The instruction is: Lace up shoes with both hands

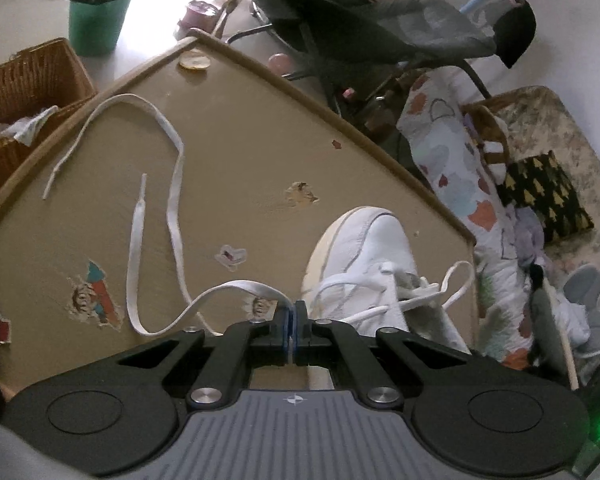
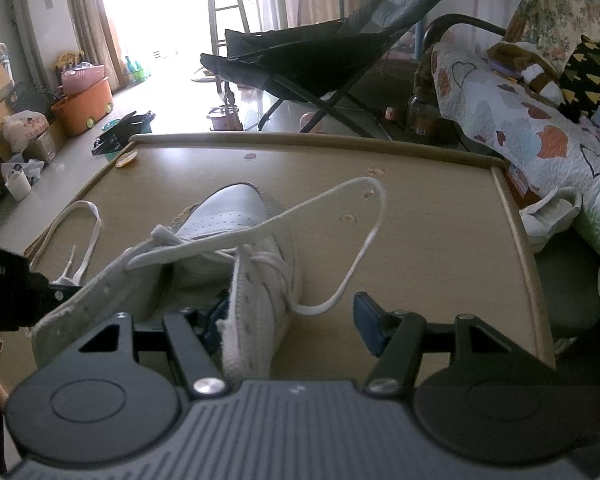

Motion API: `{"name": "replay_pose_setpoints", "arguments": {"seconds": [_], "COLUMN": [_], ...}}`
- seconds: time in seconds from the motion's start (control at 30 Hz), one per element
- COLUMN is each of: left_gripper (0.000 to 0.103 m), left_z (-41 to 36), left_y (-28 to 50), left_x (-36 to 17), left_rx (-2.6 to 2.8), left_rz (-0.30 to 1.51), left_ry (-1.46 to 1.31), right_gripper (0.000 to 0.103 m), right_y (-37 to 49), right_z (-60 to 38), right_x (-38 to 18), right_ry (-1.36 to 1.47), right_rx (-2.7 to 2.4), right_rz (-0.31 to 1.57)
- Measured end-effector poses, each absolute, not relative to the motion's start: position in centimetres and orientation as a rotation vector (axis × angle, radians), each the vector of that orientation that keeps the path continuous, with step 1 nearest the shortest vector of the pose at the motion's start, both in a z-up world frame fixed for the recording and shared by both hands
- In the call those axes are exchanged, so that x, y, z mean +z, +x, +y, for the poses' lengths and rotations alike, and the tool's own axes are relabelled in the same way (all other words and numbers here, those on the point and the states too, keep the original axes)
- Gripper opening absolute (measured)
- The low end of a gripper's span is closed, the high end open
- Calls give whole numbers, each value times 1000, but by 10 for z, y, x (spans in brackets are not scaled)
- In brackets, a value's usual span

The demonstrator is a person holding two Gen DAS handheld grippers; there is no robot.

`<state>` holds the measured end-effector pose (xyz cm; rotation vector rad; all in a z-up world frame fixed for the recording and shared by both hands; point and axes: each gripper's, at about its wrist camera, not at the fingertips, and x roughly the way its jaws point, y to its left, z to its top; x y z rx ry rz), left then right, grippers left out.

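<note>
A white sneaker (image 1: 364,256) stands on the tan table (image 1: 240,140), toe pointing away from me. My left gripper (image 1: 295,320) is shut on the flat white shoelace (image 1: 172,216) just left of the shoe. From the jaws the lace runs left and loops over the tabletop. In the right wrist view my right gripper (image 2: 290,316) stands open at the sneaker (image 2: 236,216). Its left finger (image 2: 216,316) is inside the shoe opening, its right finger (image 2: 366,316) outside, and the shoe's right side wall is between them. Another stretch of lace (image 2: 374,200) loops out to the right.
Worn stickers dot the tabletop, which has a raised rim (image 2: 516,216). A wicker basket (image 1: 28,88) and a green bin (image 1: 96,20) sit beyond the left edge. A dark folding chair (image 2: 320,52) stands behind, and a quilt-covered sofa (image 2: 520,120) with a second shoe (image 2: 548,212) is at the right.
</note>
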<state>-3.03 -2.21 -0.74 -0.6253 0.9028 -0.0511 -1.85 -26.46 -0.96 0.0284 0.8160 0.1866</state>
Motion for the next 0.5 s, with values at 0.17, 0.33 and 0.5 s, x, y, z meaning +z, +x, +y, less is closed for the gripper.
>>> {"name": "replay_pose_setpoints", "arguments": {"seconds": [0.17,0.33,0.5], "left_gripper": [1,2,2], "left_z": [-16,-15,-18], "left_y": [-31,-30,-31], "left_x": [-11,-10,-6], "left_rx": [-37,-36,-20], "left_rz": [915,917,898], "left_ry": [-626,-597,-513], "right_gripper": [64,65,65], "right_y": [-18,-18,-18], "right_z": [-265,-266,-266], "right_x": [-10,-11,-11], "right_ry": [31,33,34], "right_rx": [186,185,185], "right_rz": [817,816,817]}}
